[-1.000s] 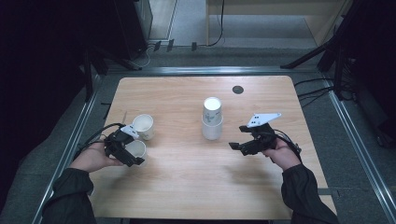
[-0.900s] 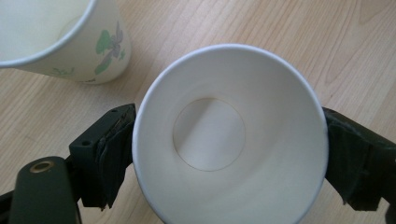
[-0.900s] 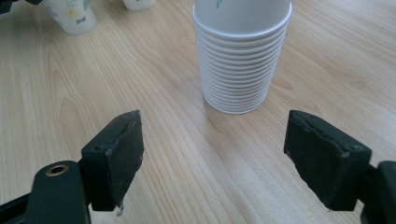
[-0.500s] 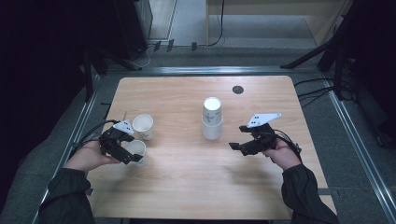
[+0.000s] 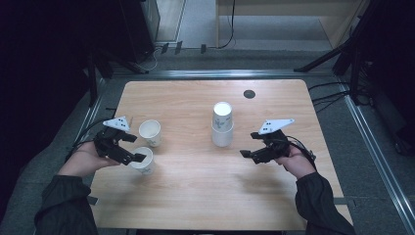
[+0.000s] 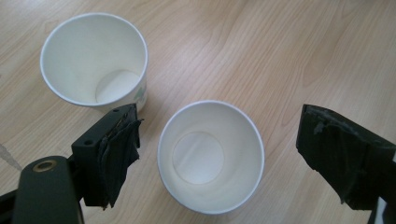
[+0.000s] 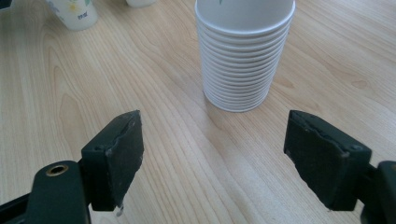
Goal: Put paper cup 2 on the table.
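Observation:
Two white paper cups stand upright at the table's left: a far cup (image 5: pixel 150 132) (image 6: pixel 93 60) and a near cup (image 5: pixel 142 160) (image 6: pixel 210 156). My left gripper (image 5: pixel 137 148) (image 6: pixel 224 140) hangs above the near cup. Its jaws stand wide on either side of the cup, the pads (image 6: pixel 116 158) clear of the rim. An upside-down stack of paper cups (image 5: pixel 222 125) (image 7: pixel 243 60) stands mid-table. My right gripper (image 5: pixel 248 144) (image 7: pixel 212 158) is open just right of the stack and points at it, nothing between its jaws.
The wooden table (image 5: pixel 195 196) has a small dark round insert (image 5: pixel 249 93) near its far edge. Bare wood lies between the two hands and toward the near edge. Metal rails and cables run along the floor on both sides.
My left gripper has risen and drawn back to the left from the near cup, which stays on the table. The right gripper has kept still.

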A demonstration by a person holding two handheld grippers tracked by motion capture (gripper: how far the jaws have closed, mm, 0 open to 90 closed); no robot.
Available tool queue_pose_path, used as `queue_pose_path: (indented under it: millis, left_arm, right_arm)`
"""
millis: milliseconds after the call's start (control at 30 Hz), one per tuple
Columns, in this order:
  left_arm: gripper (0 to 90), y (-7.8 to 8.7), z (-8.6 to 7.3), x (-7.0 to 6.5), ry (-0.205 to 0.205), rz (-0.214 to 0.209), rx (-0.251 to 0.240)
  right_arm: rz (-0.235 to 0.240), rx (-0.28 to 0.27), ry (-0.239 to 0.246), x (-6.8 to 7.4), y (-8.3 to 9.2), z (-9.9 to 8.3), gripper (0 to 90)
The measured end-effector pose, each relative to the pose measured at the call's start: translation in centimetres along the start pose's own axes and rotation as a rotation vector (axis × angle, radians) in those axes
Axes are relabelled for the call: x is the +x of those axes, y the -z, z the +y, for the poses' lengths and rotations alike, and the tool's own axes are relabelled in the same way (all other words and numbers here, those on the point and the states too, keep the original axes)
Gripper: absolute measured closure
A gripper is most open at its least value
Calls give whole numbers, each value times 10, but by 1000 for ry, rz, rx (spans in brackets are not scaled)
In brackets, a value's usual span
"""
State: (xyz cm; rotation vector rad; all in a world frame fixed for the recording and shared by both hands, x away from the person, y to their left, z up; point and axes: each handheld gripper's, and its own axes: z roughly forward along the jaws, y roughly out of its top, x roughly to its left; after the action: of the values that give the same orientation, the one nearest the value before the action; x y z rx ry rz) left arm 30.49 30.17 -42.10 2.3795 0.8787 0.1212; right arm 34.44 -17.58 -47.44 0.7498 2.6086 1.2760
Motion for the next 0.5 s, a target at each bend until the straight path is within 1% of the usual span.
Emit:
queue_pose_path:
  millis: [33, 167, 233, 333, 400, 467, 500]
  left_arm:
    - [140, 1, 2, 0, 12, 1, -10]
    - [141, 5, 10, -3, 34, -1, -46]
    - [141, 6, 15, -5, 36, -4, -60]
    - [141, 5, 23, -10, 34, -8, -68]
    - [141, 3, 28, -13, 17, -12, -67]
    - [141, 0, 34, -17, 11, -14, -83]
    - [141, -2, 37, -19, 4, -6, -95]
  right_arm:
    - [1, 0, 1, 0, 0, 0, 204]
    - [2, 0, 2, 1, 1, -1, 204]
    - [5, 3, 7, 2, 0, -2, 204]
    - [6, 6, 6, 4, 0, -3, 204]
    - [14, 4, 11, 7, 0, -4, 204]
    - [23, 4, 18, 8, 0, -4, 204]
    - [22, 5, 21, 8, -1, -4, 204]
